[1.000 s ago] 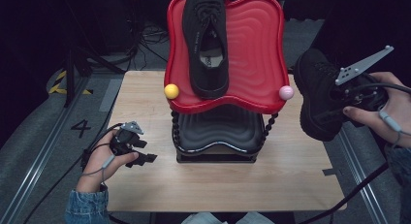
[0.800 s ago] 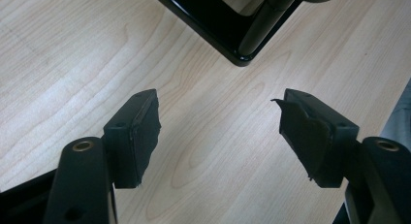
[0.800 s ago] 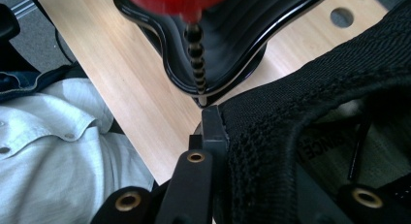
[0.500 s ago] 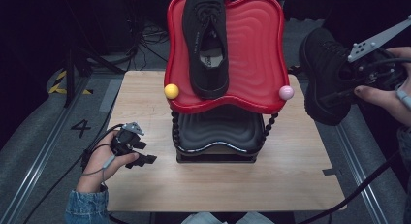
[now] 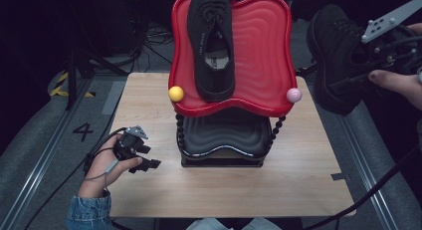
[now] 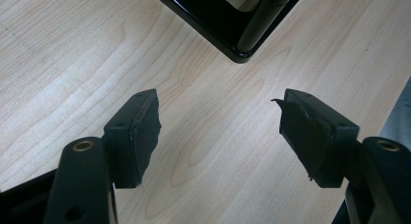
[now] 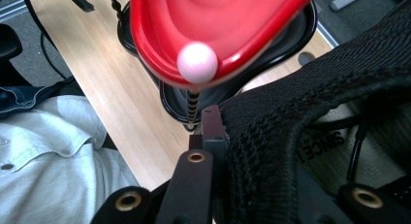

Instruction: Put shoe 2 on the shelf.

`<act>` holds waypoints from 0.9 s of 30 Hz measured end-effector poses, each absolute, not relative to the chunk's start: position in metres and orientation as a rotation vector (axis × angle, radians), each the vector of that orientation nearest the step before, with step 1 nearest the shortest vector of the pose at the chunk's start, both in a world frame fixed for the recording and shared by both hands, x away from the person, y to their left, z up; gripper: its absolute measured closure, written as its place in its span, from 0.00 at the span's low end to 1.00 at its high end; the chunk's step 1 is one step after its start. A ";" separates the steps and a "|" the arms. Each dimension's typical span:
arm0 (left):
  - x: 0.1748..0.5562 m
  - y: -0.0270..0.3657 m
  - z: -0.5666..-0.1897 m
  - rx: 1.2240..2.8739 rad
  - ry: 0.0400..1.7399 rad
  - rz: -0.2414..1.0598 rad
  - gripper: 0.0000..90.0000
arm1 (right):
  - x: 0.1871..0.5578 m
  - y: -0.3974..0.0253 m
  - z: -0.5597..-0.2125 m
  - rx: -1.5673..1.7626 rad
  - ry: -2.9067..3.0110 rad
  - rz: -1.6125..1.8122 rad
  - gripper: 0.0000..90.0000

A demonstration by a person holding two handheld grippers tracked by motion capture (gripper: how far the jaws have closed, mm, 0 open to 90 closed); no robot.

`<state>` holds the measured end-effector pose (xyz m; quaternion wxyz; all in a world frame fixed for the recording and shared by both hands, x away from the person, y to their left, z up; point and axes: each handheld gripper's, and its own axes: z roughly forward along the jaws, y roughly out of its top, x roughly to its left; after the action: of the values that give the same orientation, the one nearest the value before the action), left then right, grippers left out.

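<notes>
A two-tier shoe rack stands mid-table, with a red wavy top tray [image 5: 259, 46] and a black lower tray [image 5: 224, 135]. One black sneaker [image 5: 211, 41] lies on the red tray's left half. My right gripper [image 5: 361, 65] holds a second black sneaker [image 5: 331, 51] in the air right of the rack, shut on its collar [image 7: 271, 136]. The left gripper [image 5: 147, 160] rests low over the table's front left, open, with only bare wood [image 6: 218, 127] between its pads.
A yellow ball [image 5: 175, 93] and a pink ball [image 5: 293, 95] cap the red tray's front corners; the pink ball [image 7: 196, 62] is close to the held shoe. The rack's black base corner [image 6: 232, 40] lies ahead of the left gripper. Cables trail off the table.
The right gripper has lifted the second sneaker up and slightly back, from beside the table's right edge to the height of the red tray. The left gripper has stayed put.
</notes>
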<state>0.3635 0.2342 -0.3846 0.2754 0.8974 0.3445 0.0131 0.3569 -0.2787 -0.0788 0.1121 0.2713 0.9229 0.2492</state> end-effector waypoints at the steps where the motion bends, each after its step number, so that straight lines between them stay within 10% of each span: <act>1: 0.364 0.234 -0.385 2.413 0.924 0.038 0.35 | 0.357 -0.275 -0.075 0.787 2.709 0.731 0.97; 27: 0.364 0.232 -0.387 2.426 0.907 0.034 0.35 | 0.359 -0.174 -0.047 0.507 2.706 0.699 0.97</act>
<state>0.3635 0.2325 -0.3870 0.2720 0.9013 0.3370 0.0128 0.3594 -0.1736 -0.0466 0.1503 0.1764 0.9419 0.2433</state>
